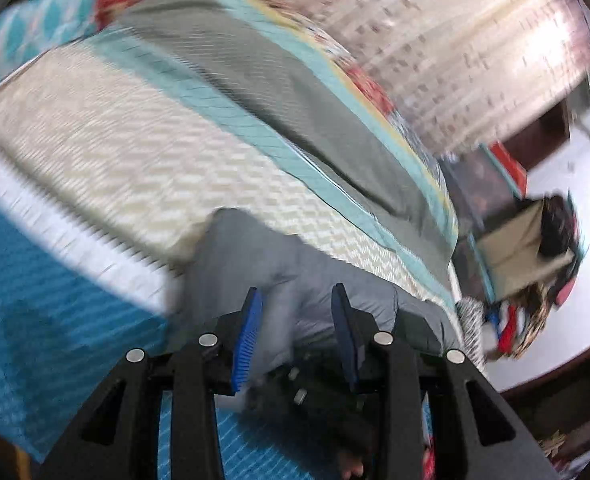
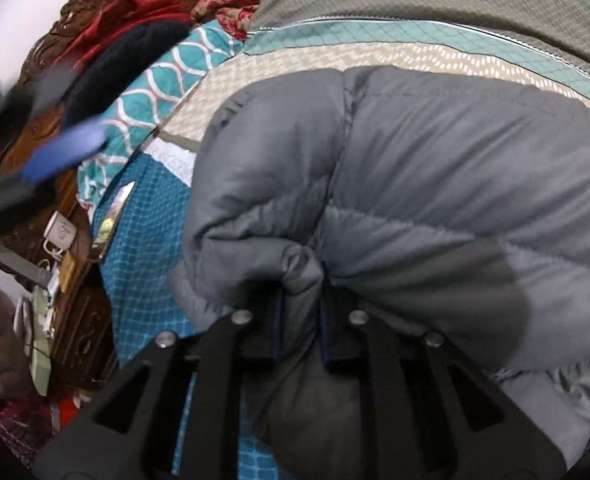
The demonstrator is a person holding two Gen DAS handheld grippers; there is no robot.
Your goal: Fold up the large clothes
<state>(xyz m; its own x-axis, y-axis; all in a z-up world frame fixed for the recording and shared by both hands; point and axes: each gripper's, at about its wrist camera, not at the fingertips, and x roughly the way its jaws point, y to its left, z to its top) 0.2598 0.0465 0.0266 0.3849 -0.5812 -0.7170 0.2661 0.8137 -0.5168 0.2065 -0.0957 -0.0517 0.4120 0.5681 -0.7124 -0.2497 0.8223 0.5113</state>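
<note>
A grey puffer jacket (image 2: 435, 168) lies bunched on the striped bedspread (image 2: 415, 28). My right gripper (image 2: 301, 280) is shut on a fold of the jacket's edge, with grey fabric bulging between the blue pads. In the left wrist view the jacket (image 1: 287, 272) shows just beyond my left gripper (image 1: 297, 300), which is open and empty above it, its blue pads (image 1: 251, 328) apart. That view is motion-blurred. The left gripper also shows blurred at the left of the right wrist view (image 2: 63, 152).
A carved wooden headboard (image 2: 75, 60) with red and dark clothes (image 2: 127, 20) piled near it stands at the left. A patterned teal pillow (image 2: 167, 84) lies beside it. A curtain (image 1: 475, 40) and a box of clothes (image 1: 527, 252) on the floor lie beyond the bed.
</note>
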